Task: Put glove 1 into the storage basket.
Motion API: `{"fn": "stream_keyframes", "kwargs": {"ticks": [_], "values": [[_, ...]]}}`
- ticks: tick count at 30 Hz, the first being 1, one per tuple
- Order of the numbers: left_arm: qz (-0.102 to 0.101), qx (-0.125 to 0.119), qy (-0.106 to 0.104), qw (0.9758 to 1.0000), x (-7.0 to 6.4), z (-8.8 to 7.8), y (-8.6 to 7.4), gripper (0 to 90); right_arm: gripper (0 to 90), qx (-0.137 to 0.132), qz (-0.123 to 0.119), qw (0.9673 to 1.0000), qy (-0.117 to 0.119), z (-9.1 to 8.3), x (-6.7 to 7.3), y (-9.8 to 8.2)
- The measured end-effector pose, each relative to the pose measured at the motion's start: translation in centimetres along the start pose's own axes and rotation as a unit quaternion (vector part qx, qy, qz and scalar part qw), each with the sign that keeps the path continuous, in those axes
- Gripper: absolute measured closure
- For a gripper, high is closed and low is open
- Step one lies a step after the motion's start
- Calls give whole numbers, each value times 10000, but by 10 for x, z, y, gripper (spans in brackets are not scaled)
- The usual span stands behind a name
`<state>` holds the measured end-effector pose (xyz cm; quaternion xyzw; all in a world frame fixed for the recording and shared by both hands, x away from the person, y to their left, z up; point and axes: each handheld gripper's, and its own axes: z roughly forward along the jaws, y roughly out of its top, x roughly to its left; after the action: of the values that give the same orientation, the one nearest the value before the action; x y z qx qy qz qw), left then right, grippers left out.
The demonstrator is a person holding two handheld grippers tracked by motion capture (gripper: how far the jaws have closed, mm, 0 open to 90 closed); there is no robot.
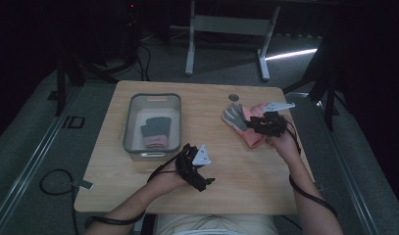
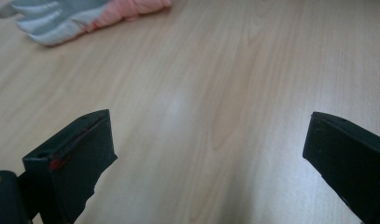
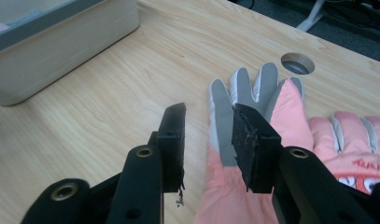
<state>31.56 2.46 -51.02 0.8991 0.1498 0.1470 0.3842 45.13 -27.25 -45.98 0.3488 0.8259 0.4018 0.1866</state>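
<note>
The glove (image 3: 253, 154) looks soft and floppy; we'd pinch its thumb edge, right gripper (image 3: 208, 126) jaws apart around it

In my right gripper view, my right gripper (image 3: 208, 140) hides the middle of the pink and grey glove (image 3: 253, 93); whether a pad touches it cannot be determined. The second glove (image 3: 355, 140) is cut off at the right edge. The bin (image 3: 61, 42) is cut off at the upper left, contents indistinct.
</note>
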Motion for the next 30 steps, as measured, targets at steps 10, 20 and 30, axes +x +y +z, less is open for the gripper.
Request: {"fn": "stream_keyframes", "kwargs": {"ticks": [10,20,30], "values": [[-101,57,134,9998,-26,19,-36,17,718,405,-214,9989,-53,48,-19,5],[-322,-137,348,9988,-32,14,-49,17,700,970,-123,9950,-181,84,-30,-7],[-369,-178,410,9983,-31,13,-53,17,755,1320,45,9907,-315,100,-34,-19]]}}
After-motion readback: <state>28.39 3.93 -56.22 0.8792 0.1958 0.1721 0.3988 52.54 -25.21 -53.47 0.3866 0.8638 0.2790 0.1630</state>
